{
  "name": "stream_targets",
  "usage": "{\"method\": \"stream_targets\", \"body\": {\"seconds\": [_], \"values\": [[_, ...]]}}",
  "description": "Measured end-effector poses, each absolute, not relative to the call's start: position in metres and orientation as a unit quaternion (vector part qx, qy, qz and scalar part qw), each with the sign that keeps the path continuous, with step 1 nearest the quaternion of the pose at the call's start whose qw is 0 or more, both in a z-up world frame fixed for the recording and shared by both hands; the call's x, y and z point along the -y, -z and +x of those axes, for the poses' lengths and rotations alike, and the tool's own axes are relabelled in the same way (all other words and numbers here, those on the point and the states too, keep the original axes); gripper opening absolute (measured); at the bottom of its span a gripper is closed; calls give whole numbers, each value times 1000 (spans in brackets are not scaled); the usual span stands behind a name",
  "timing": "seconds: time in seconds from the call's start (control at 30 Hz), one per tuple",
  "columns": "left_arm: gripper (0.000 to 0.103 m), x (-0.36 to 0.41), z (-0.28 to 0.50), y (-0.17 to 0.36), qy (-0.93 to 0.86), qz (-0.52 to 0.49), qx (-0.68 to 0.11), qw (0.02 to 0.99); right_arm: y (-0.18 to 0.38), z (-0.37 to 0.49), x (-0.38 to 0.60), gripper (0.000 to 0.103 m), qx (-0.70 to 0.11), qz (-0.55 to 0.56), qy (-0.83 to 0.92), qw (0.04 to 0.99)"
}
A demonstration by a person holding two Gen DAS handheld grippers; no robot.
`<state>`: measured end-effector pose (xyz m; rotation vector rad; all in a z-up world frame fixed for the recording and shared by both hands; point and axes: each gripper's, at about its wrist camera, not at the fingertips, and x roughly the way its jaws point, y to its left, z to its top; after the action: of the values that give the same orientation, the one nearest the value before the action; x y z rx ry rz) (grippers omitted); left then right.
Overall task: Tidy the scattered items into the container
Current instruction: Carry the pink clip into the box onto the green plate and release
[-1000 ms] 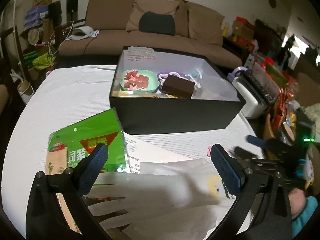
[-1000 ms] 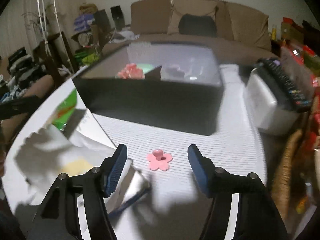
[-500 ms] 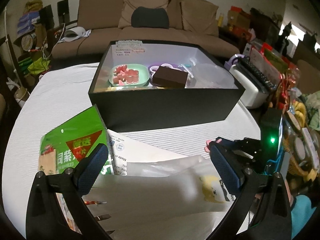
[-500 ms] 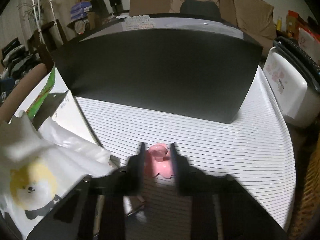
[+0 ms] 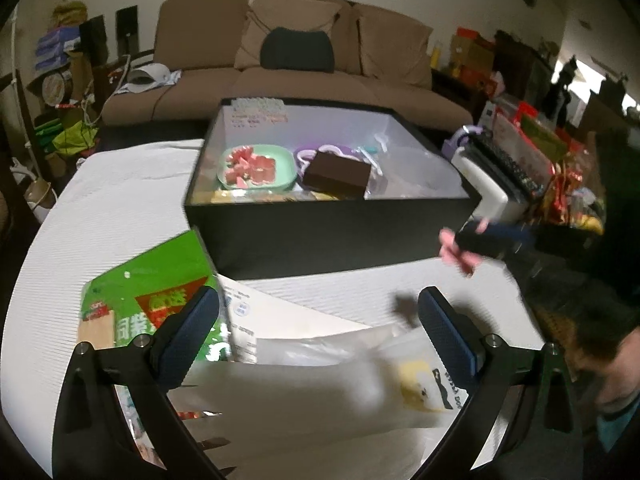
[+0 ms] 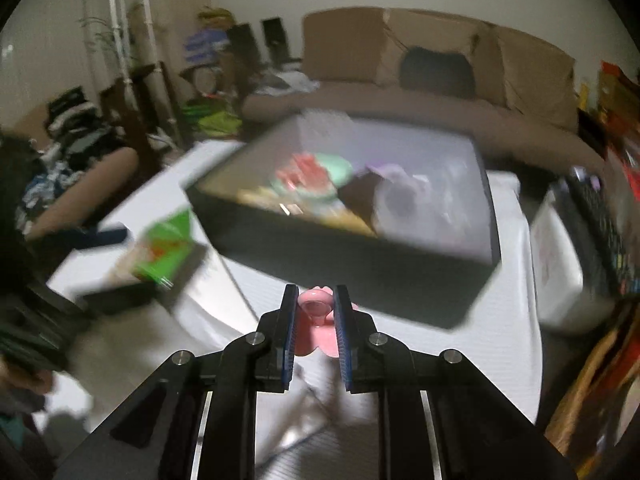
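My right gripper (image 6: 315,304) is shut on a pink flower-shaped piece (image 6: 316,310), lifted off the white table in front of the black box (image 6: 360,276). In the left wrist view that same gripper (image 5: 460,245) shows blurred at the right with the pink flower piece (image 5: 456,254) in its tips, near the black box (image 5: 320,236). My left gripper (image 5: 318,312) hangs open above a translucent white bag with a yellow dog print (image 5: 416,384) and a green packet (image 5: 148,312). The box holds a green plate with red pieces (image 5: 258,166) and a brown block (image 5: 336,174).
A white appliance (image 5: 492,188) with a keyboard on it stands right of the box. A brown sofa (image 5: 280,68) lies behind the table. Cluttered shelves and bags line both sides. A person's sleeve (image 5: 612,412) shows at the lower right.
My right gripper closed on the pink flower piece and lifted it off the table toward the box. The left gripper stayed open and nearly still over the bag.
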<state>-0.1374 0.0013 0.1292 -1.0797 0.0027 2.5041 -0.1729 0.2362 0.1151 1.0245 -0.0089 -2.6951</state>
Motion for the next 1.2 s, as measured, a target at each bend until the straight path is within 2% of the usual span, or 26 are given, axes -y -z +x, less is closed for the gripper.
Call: {"method": "stream_targets", "body": {"seconds": [0.13,0.27,0.4,0.53,0.6,0.8,1.0,1.07,1.13,1.2], "values": [[100,19,-141,-132,-901,-386,29,195,-157,-220,-217,17,12,360,918,166],[99,32,-147,-132,-902,-387,43,185,-171,-296,-206,17,51,389,902,180],[100,44,-153,-133,-905,-382,59,179,-148,-380,-198,17,73,441,881,156],[100,57,-161,-127,-903,-389,73,170,-101,-442,-190,17,51,502,856,111],[100,61,-163,-123,-901,-394,76,167,-73,-463,-186,17,14,532,842,81],[100,63,-166,-115,-900,-400,68,161,-29,-486,-188,17,-1,575,816,62],[100,57,-162,-113,-899,-403,60,161,-32,-485,-190,18,0,577,814,68],[100,55,-162,-114,-899,-402,59,162,-34,-485,-187,22,2,577,813,71],[100,54,-161,-115,-900,-400,57,163,-35,-485,-186,34,1,577,814,67],[100,54,-161,-115,-900,-401,56,163,-36,-485,-186,35,2,577,814,65]]}}
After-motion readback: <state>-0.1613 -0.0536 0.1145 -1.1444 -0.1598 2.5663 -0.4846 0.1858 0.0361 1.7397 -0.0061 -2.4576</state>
